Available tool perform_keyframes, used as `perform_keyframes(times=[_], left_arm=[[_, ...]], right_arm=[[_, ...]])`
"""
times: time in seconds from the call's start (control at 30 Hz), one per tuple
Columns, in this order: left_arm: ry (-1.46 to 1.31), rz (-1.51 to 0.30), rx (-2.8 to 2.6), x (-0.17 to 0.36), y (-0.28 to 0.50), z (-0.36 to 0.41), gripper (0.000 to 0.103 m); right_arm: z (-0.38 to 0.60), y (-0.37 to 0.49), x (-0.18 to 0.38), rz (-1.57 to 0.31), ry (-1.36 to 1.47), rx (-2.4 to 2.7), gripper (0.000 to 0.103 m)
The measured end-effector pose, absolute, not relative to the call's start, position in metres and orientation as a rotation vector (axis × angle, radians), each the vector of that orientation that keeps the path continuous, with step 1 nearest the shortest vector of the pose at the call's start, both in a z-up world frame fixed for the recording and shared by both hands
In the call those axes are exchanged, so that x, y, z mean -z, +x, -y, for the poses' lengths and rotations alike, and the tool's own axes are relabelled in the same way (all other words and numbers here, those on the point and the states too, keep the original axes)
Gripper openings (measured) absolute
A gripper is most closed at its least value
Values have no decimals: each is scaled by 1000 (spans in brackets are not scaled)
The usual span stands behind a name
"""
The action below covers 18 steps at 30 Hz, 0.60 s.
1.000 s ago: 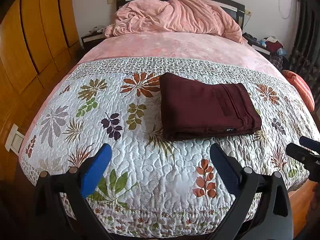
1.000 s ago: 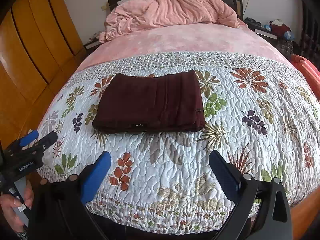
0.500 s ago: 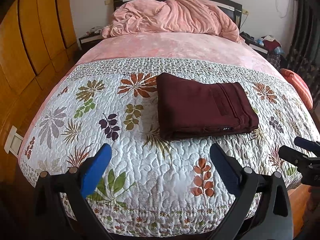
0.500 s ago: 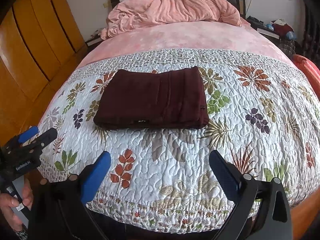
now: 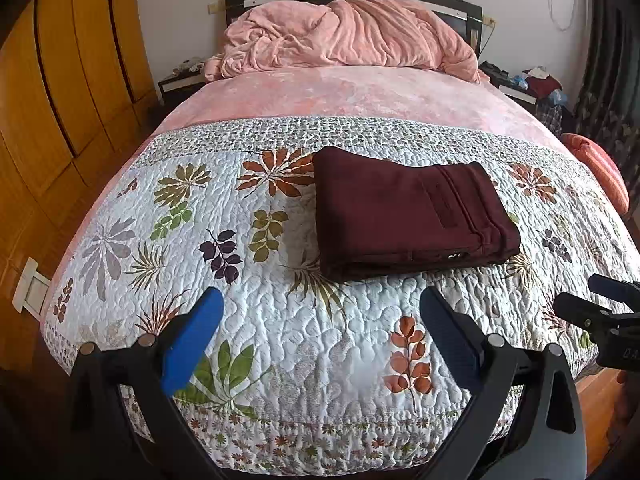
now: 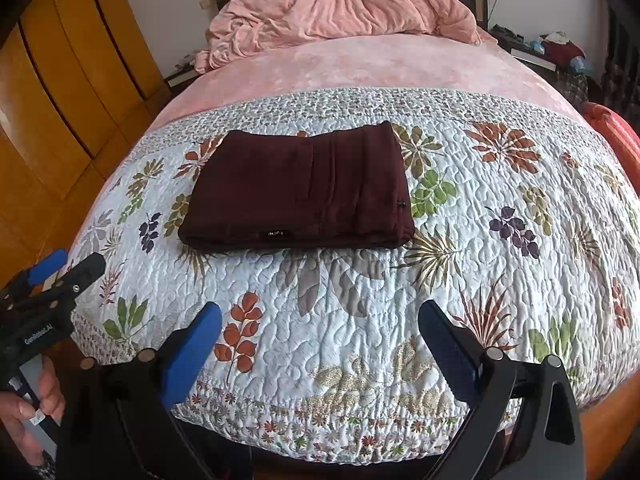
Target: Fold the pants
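Dark maroon pants (image 5: 408,212) lie folded into a neat rectangle on the floral quilt (image 5: 224,208), also seen in the right wrist view (image 6: 300,196). My left gripper (image 5: 320,312) is open and empty, held off the foot of the bed, well short of the pants. My right gripper (image 6: 320,328) is open and empty too, also back from the pants over the bed's foot edge. The right gripper's tip shows at the right edge of the left wrist view (image 5: 600,312); the left gripper shows at the left edge of the right wrist view (image 6: 52,280).
A rumpled pink blanket (image 5: 352,36) is piled at the headboard. Wooden wardrobe doors (image 5: 60,92) run along the left. Cluttered nightstands (image 5: 536,84) flank the bed. An orange cushion (image 5: 596,168) lies at the bed's right side.
Both grippers have drawn slightly back and up from the bed; the pants lie still and look a little farther away.
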<state>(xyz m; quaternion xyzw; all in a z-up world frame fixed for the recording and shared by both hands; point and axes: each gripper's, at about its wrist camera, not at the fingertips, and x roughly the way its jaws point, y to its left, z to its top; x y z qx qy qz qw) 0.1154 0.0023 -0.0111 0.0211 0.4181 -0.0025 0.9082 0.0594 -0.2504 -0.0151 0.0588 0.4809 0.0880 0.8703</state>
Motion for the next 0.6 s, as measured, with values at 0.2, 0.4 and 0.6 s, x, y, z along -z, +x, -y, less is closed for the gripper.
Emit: perform_keyframes(times=[0.2, 0.4, 0.6], left_arm=[[45, -861, -2, 12, 115, -4, 98], [37, -875, 5, 12, 117, -5, 98], [37, -882, 3, 12, 117, -4, 98]], right_arm=[[251, 60, 17, -1008, 124, -183, 99], [251, 60, 17, -1008, 126, -181, 99], [251, 59, 18, -1007, 125, -181, 99]])
